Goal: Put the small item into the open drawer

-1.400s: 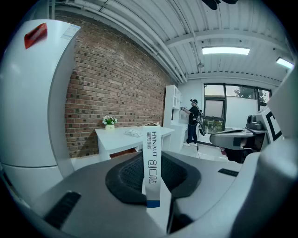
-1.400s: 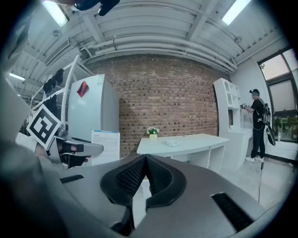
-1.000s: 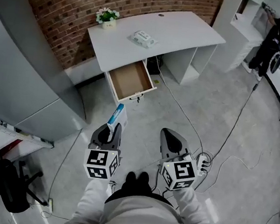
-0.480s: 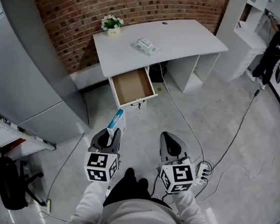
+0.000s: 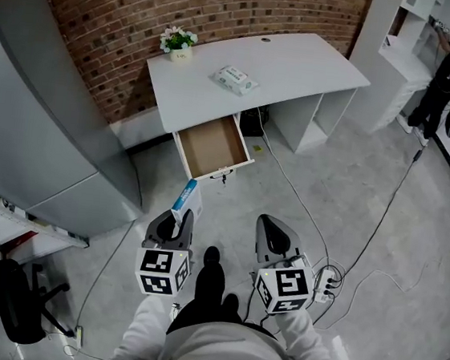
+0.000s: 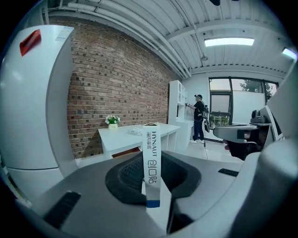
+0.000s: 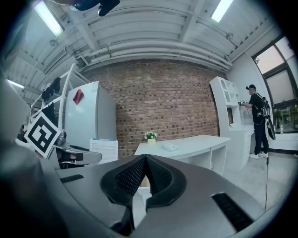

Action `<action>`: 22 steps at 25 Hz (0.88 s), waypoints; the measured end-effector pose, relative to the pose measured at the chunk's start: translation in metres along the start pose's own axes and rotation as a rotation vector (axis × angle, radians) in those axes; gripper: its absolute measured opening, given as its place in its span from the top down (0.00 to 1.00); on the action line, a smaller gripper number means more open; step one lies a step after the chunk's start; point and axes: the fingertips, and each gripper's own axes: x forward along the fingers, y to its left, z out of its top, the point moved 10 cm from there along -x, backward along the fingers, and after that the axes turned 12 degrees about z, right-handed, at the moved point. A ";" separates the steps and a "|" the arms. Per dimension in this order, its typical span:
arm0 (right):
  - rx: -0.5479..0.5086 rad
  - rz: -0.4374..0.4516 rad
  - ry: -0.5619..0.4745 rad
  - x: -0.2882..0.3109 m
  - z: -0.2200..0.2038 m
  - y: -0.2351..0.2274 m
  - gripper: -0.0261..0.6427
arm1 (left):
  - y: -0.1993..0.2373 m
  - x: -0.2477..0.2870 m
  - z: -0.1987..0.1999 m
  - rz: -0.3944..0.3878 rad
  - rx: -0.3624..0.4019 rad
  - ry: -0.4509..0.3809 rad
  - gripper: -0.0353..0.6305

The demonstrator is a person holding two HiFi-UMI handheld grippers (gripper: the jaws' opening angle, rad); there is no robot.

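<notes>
An open drawer (image 5: pixel 211 143) juts from the desk (image 5: pixel 303 59), with a potted plant (image 5: pixel 179 41) and a packet (image 5: pixel 235 78) on top. A refrigerator (image 5: pixel 28 137) stands to its left. The left gripper (image 5: pixel 176 220) holds a box (image 5: pixel 184 195) before the drawer.

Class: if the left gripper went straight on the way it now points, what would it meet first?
Most likely the open drawer of the white desk, with the small box in the left gripper arriving first. Only floor shows between, though depth is unclear.
</notes>
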 end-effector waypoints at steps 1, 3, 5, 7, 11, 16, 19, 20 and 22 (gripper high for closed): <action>-0.001 -0.003 -0.001 0.007 0.002 -0.004 0.92 | 0.002 0.008 0.002 -0.004 0.000 0.000 0.82; -0.004 -0.008 -0.003 0.021 0.005 -0.011 0.92 | 0.007 0.027 0.007 -0.010 0.002 -0.004 0.82; -0.009 -0.014 -0.003 0.037 0.007 -0.020 0.92 | 0.012 0.047 0.010 -0.016 0.001 -0.005 0.82; -0.012 -0.021 0.000 0.054 0.009 -0.030 0.92 | 0.017 0.069 0.014 -0.024 -0.003 0.000 0.82; 0.000 -0.037 0.012 0.094 0.014 -0.053 0.92 | 0.027 0.116 0.023 -0.048 -0.001 0.021 0.82; 0.015 -0.054 0.026 0.145 0.023 -0.076 0.92 | 0.044 0.171 0.038 -0.076 0.005 0.039 0.82; 0.022 -0.065 0.038 0.172 0.025 -0.087 0.92 | 0.054 0.200 0.045 -0.086 0.012 0.044 0.82; 0.025 -0.069 0.043 0.180 0.026 -0.090 0.92 | 0.057 0.208 0.046 -0.089 0.011 0.048 0.82; 0.030 -0.078 0.051 0.194 0.027 -0.096 0.92 | 0.062 0.224 0.048 -0.098 0.009 0.057 0.82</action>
